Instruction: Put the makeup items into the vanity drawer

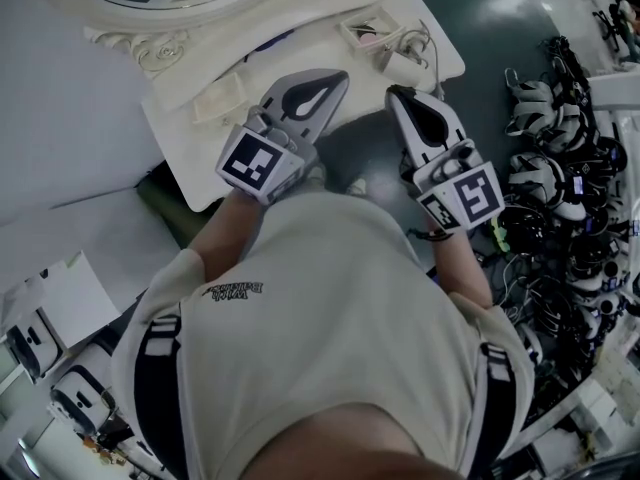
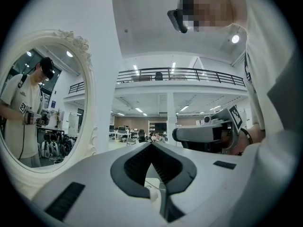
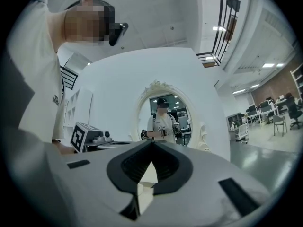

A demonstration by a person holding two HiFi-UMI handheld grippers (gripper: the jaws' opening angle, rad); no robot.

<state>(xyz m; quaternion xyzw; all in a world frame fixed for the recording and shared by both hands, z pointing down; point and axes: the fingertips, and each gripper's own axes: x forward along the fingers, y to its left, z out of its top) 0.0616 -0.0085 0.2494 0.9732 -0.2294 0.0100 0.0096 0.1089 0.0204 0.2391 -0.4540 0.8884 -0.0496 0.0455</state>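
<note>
Both grippers are held level, side by side over the front edge of the white vanity table, tips pointing toward the mirror. Left gripper: jaws together, tips meeting, nothing between the pads; its own view confirms this. Right gripper: jaws likewise closed tip to tip and empty, as its own view shows. The two grippers are near each other but apart, with a strip of dark floor visible between them. Each marker cube sits at the rear of its tool, close to the person's beige shirt. Ahead of the right gripper's tips, and slightly to its left, a shallow tray rests on the tabletop and holds small items; whether these are makeup cannot be resolved. Just ahead of the same tips lies a white object with thin cords. To the left of the left gripper, a flat pale block lies on the tabletop. The vanity drawer cannot be made out in any view. In the left gripper view the oval mirror stands to the tool's left and the right gripper to its right. In the right gripper view the mirror stands straight ahead and the left gripper lies to the tool's left.
</note>
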